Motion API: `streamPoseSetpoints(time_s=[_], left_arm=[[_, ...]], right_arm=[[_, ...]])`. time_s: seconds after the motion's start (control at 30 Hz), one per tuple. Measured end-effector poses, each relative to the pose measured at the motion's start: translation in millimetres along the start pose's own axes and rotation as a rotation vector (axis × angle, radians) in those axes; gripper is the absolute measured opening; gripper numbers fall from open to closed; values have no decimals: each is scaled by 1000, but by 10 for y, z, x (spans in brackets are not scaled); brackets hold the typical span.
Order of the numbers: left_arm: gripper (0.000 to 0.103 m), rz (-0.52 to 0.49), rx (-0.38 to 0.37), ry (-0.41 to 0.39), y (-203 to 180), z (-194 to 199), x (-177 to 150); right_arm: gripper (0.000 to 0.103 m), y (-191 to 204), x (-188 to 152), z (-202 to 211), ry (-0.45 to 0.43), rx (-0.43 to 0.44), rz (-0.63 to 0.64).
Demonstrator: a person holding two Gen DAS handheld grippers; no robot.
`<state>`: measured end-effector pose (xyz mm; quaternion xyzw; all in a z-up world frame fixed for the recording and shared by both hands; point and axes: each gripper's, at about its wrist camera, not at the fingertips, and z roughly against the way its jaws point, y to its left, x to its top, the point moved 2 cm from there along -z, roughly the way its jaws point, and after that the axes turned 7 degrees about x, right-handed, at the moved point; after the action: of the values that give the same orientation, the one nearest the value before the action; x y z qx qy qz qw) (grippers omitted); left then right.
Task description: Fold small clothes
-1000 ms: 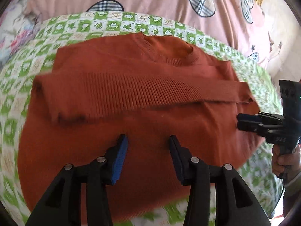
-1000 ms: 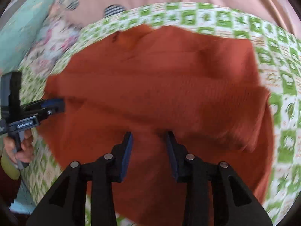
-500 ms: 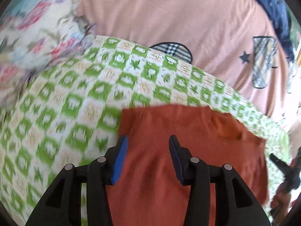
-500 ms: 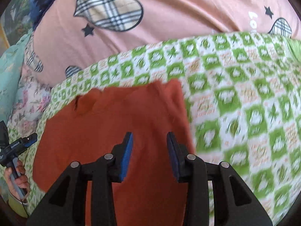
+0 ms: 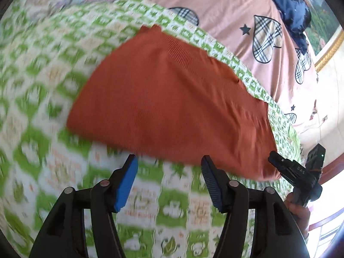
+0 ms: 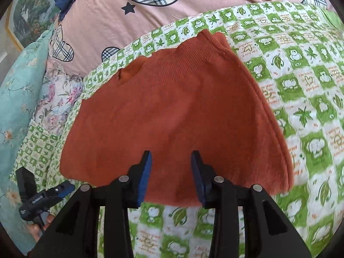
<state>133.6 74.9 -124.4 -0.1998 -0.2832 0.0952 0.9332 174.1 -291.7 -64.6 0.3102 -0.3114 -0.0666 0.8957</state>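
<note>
A rust-orange knit sweater (image 5: 172,99) lies folded flat on a green-and-white checked mat (image 5: 43,86); it also shows in the right wrist view (image 6: 176,111), collar at the far end. My left gripper (image 5: 168,181) is open and empty, just short of the sweater's near edge. My right gripper (image 6: 171,176) is open and empty over the sweater's near edge. The right gripper also shows in the left wrist view (image 5: 277,161) at the sweater's right corner. The left gripper shows in the right wrist view (image 6: 64,188) at the lower left.
The mat (image 6: 301,86) lies on a pink bedsheet (image 6: 150,17) with plaid hearts. A teal floral pillow (image 6: 19,99) and a flowered cloth (image 6: 56,94) lie on the left. A dark blue cloth (image 5: 294,6) lies at the far right.
The sweater's lower half has been folded up over the sleeves, making it shorter. Both grippers have pulled back to its near edge, still open.
</note>
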Motion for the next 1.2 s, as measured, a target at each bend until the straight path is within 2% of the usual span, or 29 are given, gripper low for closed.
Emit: streamPoseSetpoints(time_s=[0.1,0.23,0.37,0.5,0.57,0.63,0.67,0.7,0.77,0.83,0.87,1.07,1.13,1.2], left_arm=[[62,52,-24,18,106,-80,-48],[67,107,-46,-11,175,-97,49],[68,189,-56,-33,295,-178,210],[67,234,-26,-77,399,-240,405],[62,233,8,-100,406,-270,499],[52,221,52,-125,393,-304,596],[40,212,67,-136,383,-319,638],[23,198,77,-141,360,-338,688],[13,169,83,-152,282,-328,767],[11,99,116,-190,73,-217,819],[11,30,134,-213,-129,-138,841],[9,-268,74,-253,-1189,8,665],[9,-353,66,-246,-1498,-100,516],[9,-438,87,-223,-1736,-269,337]], right_arm=[[40,53,-46,65,2,8,8],[42,85,-53,91,11,12,15],[43,82,-44,83,12,13,10],[43,40,-6,47,20,12,3],[43,-2,36,25,23,16,0],[43,-41,77,6,24,21,-2],[43,-54,94,-2,25,22,-2],[43,-66,116,-7,26,24,-3],[43,-89,191,-5,28,42,0],[43,-108,276,14,30,72,-7],[43,-117,332,22,33,91,-10],[45,-135,584,-42,75,204,-51],[50,-103,662,-117,92,214,-45],[61,-66,725,-228,117,246,-50]])
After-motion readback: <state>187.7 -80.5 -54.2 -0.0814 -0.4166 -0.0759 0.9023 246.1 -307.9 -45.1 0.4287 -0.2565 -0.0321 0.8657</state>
